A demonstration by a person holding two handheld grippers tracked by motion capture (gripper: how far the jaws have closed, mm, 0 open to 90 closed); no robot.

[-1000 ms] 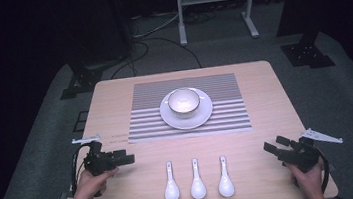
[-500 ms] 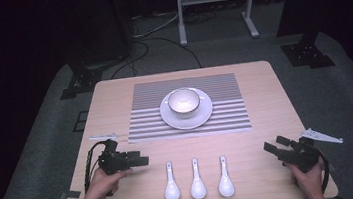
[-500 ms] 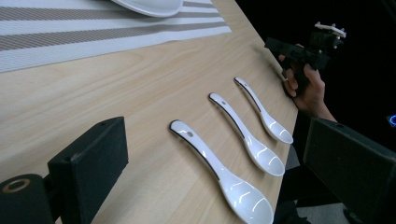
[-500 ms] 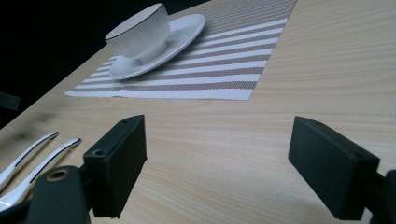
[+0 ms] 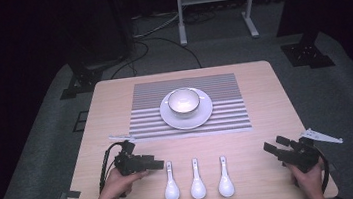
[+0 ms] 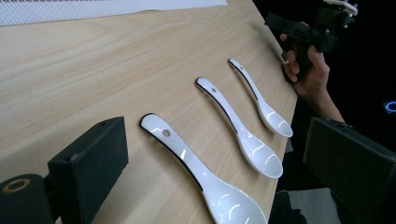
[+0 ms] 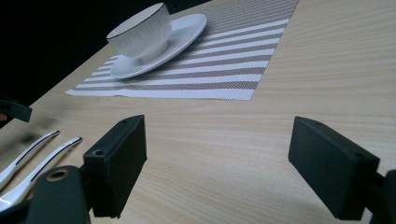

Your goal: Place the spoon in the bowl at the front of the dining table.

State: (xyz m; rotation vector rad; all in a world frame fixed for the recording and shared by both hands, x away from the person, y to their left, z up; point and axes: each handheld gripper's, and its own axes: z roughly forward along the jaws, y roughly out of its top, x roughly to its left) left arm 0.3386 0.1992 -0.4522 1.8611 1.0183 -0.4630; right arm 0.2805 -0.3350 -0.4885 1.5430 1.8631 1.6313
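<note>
Along the near edge of the table (image 5: 263, 84), three white ceramic spoons lie parallel, bowls toward the person and handles pointing away, evenly spaced as if laid out for picking in turn. The left gripper (image 5: 156, 165) hovers just beside the handle of the leftmost spoon (image 5: 170, 185), jaws spread wide and empty; in the left gripper view that spoon (image 6: 196, 170) lies between the two jaws, which suggests a grasp on the handle is being lined up. Each spoon is glossy, dark-edged, with a small hole near the handle tip. The right gripper (image 5: 276, 146) rests well apart at the right, likewise spread and holding nothing. Farther off, a white dark-rimmed bowl (image 5: 184, 101) sits centred on a saucer (image 5: 205, 114) upon a woven striped placemat (image 5: 224, 94); the tabletop is pale wood grain.
</note>
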